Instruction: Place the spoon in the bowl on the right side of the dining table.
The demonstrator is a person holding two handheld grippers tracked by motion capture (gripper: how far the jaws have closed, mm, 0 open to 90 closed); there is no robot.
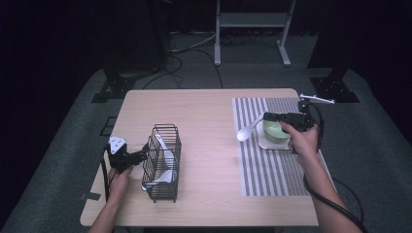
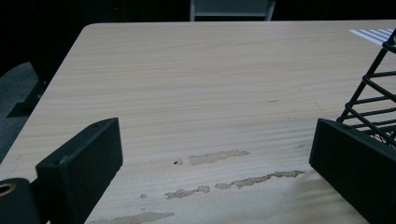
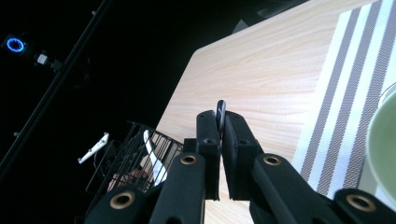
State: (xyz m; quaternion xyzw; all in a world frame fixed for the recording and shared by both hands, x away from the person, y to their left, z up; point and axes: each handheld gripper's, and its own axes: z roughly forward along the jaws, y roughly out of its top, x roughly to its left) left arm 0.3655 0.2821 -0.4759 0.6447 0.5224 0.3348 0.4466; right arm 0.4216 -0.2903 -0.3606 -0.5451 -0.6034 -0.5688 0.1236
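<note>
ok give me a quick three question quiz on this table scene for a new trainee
1. True or false: the right gripper is shut on the white spoon.
2. What does the green bowl sit on? A) bare wood B) a plate on the striped mat C) inside the wire basket
3. Fill in: the left gripper is ____, beside the basket.

Key: 1 true; 2 B; 3 open
</note>
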